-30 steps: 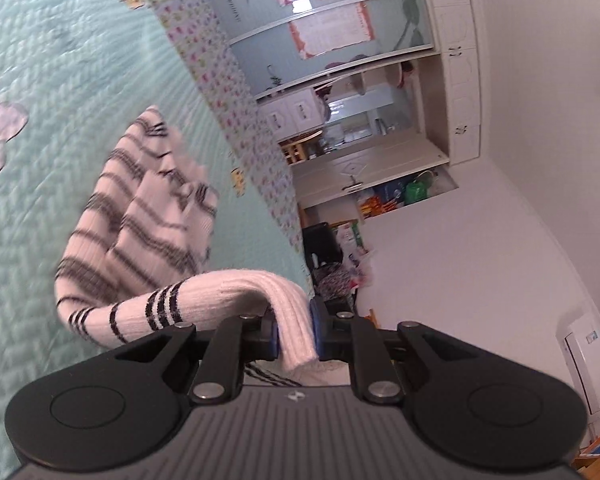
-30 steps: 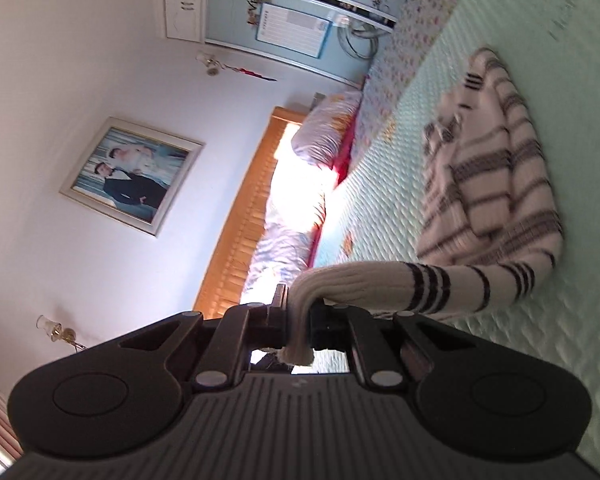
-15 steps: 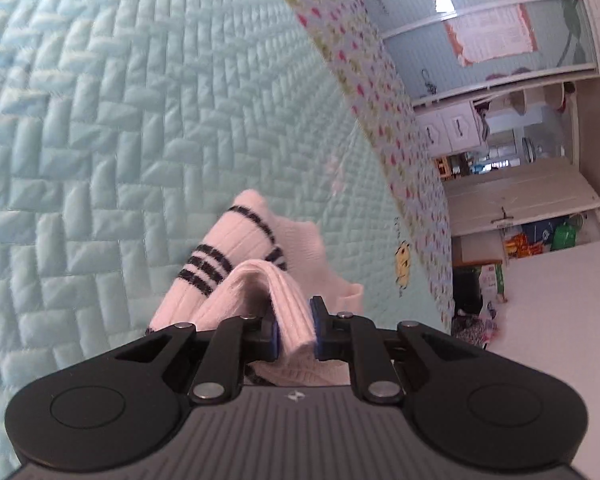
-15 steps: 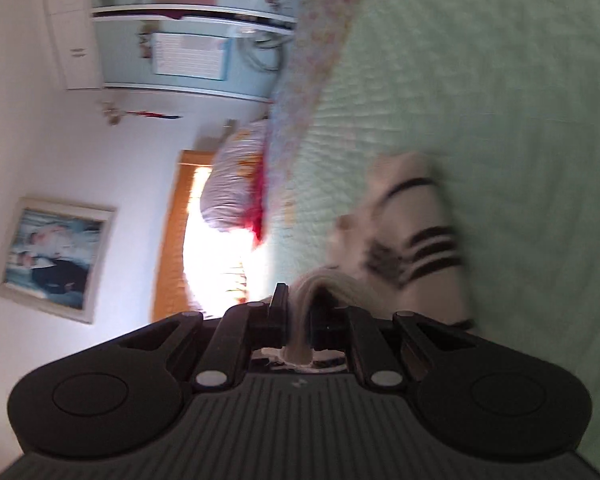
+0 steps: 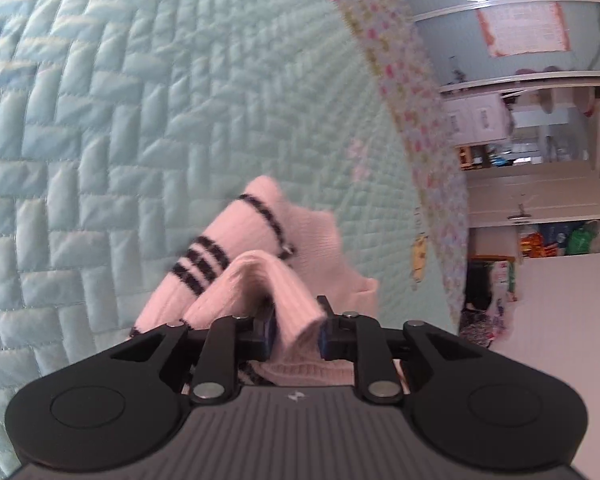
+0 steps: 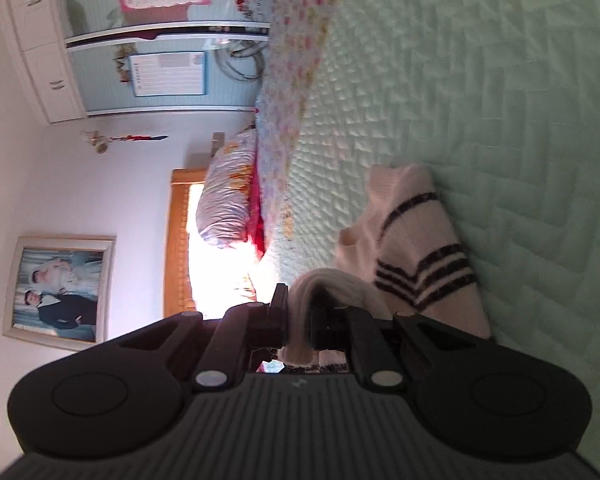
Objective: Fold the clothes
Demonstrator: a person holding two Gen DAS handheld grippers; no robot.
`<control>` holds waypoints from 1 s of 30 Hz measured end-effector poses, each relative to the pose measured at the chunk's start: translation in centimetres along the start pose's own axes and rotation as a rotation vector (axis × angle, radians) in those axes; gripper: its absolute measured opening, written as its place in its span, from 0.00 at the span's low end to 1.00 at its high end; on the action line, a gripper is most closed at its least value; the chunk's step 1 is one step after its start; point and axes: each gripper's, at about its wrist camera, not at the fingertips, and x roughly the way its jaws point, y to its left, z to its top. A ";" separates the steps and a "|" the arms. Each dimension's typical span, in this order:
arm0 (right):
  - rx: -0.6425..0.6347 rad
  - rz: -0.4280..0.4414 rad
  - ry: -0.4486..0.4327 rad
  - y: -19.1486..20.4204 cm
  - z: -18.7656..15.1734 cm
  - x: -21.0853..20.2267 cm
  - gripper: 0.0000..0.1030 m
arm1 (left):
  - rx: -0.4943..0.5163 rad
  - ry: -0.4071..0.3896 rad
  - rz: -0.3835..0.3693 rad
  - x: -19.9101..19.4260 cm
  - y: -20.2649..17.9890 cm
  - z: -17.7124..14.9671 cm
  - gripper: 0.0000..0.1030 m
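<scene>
A cream knit sweater (image 5: 308,232) with black stripes lies bunched on the pale green quilted bedspread (image 5: 140,120), close in front of both grippers. My left gripper (image 5: 296,328) is shut on a ribbed edge of the sweater, which arches up out of the jaws. In the right wrist view the same sweater (image 6: 420,240) sits low on the bedspread (image 6: 500,100). My right gripper (image 6: 300,328) is shut on another ribbed edge. The rest of the garment is hidden under the gripper bodies.
A flowered border (image 5: 412,100) marks the bed's edge, with a door (image 5: 540,196) and floor clutter beyond. On the other side are a pillow (image 6: 228,196), a wooden headboard (image 6: 178,240), a framed photo (image 6: 60,292) and white cupboards (image 6: 40,40).
Both grippers have carried the held edges forward and down over the sweater. It was stretched out ahead and now lies bunched right under them. The left jaws look slightly wider.
</scene>
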 end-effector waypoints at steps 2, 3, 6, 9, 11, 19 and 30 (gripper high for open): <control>0.058 -0.034 -0.053 -1.5 0.4 0.3 0.22 | -0.022 -0.006 -0.066 -0.3 0.4 0.2 0.31; 0.080 -0.012 -0.072 -2.1 0.4 0.2 0.27 | -0.024 -0.013 -0.101 -0.7 0.4 0.2 0.51; 0.090 0.019 -0.074 -2.0 0.2 0.1 0.45 | 0.019 -0.056 -0.142 -2.2 -0.6 -0.1 0.67; 0.085 0.049 -0.070 -1.4 0.2 -0.1 0.60 | -0.037 -0.115 -0.163 -4.1 -0.5 -0.1 0.67; 0.060 0.050 -0.088 -0.4 0.1 -0.7 0.62 | -0.058 -0.146 -0.185 -5.3 -0.6 -0.4 0.67; 0.011 0.096 -0.009 0.8 -1.8 -1.0 0.63 | 0.073 -0.073 -0.071 -0.6 -1.6 -2.1 0.68; -0.215 0.014 0.048 3.0 -5.8 -6.4 0.68 | 0.362 -0.111 0.107 -6.1 -4.4 -6.2 0.67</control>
